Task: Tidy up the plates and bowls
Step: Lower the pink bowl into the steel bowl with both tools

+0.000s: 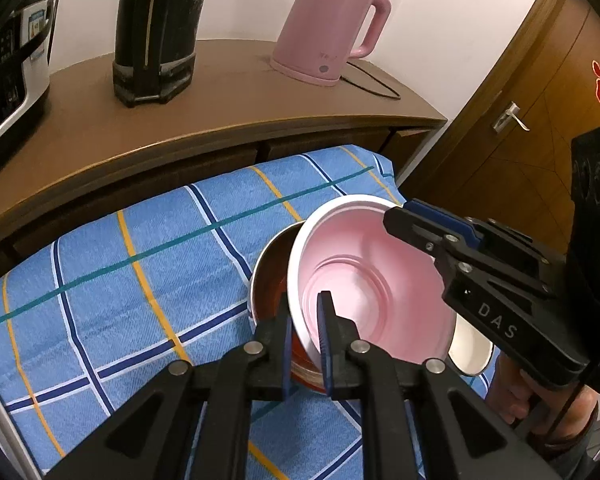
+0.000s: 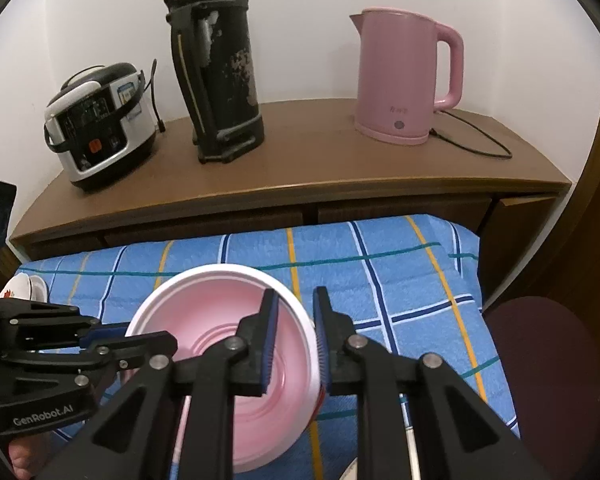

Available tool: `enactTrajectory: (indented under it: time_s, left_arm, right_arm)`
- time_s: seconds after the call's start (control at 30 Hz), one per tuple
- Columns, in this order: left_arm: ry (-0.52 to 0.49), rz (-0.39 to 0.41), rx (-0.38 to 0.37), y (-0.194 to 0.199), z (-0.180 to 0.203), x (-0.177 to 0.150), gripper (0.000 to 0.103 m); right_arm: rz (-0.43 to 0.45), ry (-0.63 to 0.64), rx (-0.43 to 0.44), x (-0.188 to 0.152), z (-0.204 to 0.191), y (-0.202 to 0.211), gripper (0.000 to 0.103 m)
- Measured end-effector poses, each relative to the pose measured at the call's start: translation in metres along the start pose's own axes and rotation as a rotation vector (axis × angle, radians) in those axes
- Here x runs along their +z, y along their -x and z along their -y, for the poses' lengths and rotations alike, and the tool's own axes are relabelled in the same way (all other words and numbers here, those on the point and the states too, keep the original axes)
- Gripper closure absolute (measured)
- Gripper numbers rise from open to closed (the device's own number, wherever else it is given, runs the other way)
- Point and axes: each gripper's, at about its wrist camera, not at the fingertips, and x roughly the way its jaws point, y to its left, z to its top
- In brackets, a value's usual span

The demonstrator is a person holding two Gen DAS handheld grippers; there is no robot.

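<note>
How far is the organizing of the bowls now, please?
Partly done, it seems. In hand: both grippers, left gripper and right gripper, straddle the rim of the pink bowl, tilted over a metal bowl. Left: seating it, and a white bowl and floral dish remain apart on the blue cloth.

Pale pink plastic bowl with white rim; blue checked cloth crossed by navy, yellow, teal stripes; pink plastic kettle; black scuffed flask; brown wooden table.
</note>
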Motion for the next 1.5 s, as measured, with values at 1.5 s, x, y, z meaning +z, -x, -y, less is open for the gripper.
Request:
enactTrajectory:
  time_s: [1.5]
  left_arm:
    - [-0.047,-0.052,0.019,-0.019,0.003,-0.004,0.087]
  right_arm:
    - [-0.085,0.041,-0.010,-0.010,0.001,-0.021,0.084]
